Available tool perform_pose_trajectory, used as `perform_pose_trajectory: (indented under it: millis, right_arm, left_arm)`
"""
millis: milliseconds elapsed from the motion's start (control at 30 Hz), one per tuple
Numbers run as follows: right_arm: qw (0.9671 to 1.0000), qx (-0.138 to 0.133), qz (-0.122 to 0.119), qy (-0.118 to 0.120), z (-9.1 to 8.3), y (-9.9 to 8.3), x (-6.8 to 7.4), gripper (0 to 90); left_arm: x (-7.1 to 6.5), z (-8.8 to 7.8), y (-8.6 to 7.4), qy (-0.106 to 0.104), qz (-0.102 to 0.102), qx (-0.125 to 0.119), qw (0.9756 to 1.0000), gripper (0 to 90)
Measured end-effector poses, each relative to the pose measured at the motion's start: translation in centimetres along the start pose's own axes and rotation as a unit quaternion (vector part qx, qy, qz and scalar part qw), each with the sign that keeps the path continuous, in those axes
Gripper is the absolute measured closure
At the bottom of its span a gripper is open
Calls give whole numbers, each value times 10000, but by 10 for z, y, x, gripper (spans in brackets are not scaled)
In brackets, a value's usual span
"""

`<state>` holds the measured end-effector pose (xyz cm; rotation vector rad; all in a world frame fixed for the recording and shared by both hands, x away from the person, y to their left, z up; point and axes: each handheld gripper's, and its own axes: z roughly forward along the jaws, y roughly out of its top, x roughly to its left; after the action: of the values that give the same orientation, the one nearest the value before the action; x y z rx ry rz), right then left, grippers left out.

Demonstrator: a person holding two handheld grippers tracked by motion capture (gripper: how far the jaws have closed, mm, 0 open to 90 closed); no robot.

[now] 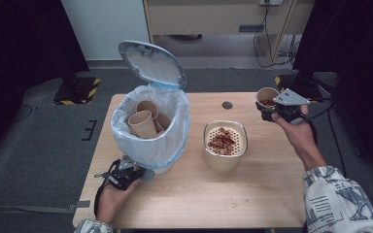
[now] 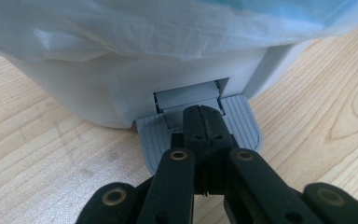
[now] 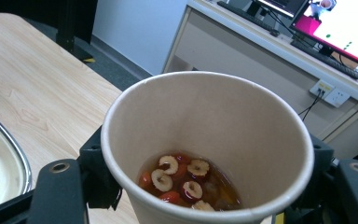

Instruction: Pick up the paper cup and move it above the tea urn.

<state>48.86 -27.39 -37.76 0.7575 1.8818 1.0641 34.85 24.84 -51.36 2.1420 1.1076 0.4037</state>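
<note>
A white pedal bin (image 1: 151,150) with a plastic liner stands at the table's left, its lid (image 1: 150,63) raised. Several empty paper cups (image 1: 143,121) lie inside. My left gripper (image 1: 138,174) is shut, and its closed tips (image 2: 204,114) rest on the grey pedal (image 2: 151,135) at the foot of the bin (image 2: 98,88). My right gripper (image 1: 268,106) is shut on a paper cup (image 1: 267,96) and holds it upright above the table's far right. The paper cup (image 3: 214,116) sits between the right gripper (image 3: 207,186) jaws, with amber liquid and red fruit slices (image 3: 186,179) in its bottom.
A cream container (image 1: 225,162) with a perforated strainer insert holding red slices (image 1: 222,140) stands mid-table. A dark round grommet (image 1: 227,105) is set in the far edge. A small crumb (image 1: 233,206) lies near the front. Black stands flank the table.
</note>
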Motion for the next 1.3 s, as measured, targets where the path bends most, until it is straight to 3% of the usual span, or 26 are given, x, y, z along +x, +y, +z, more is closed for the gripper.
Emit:
perform_pose_trajectory:
  millis: [433, 800, 967, 1300]
  right_arm:
    - [9984, -308, -450, 132, 10, 15, 2, 286]
    - [9964, -391, -737, 128, 14, 20, 7, 283]
    - [9939, -426, -1011, 63, 13, 21, 12, 282]
    - [9885, -457, -1425, 226, 15, 22, 21, 280]
  left_arm:
    - [1, 1, 1, -12, -31, -13, 10000, 900]
    - [1, 1, 1, -20, -32, -17, 10000, 900]
    - [1, 1, 1, -17, -31, -14, 10000, 900]
    - [1, 1, 1, -20, -37, -17, 10000, 900]
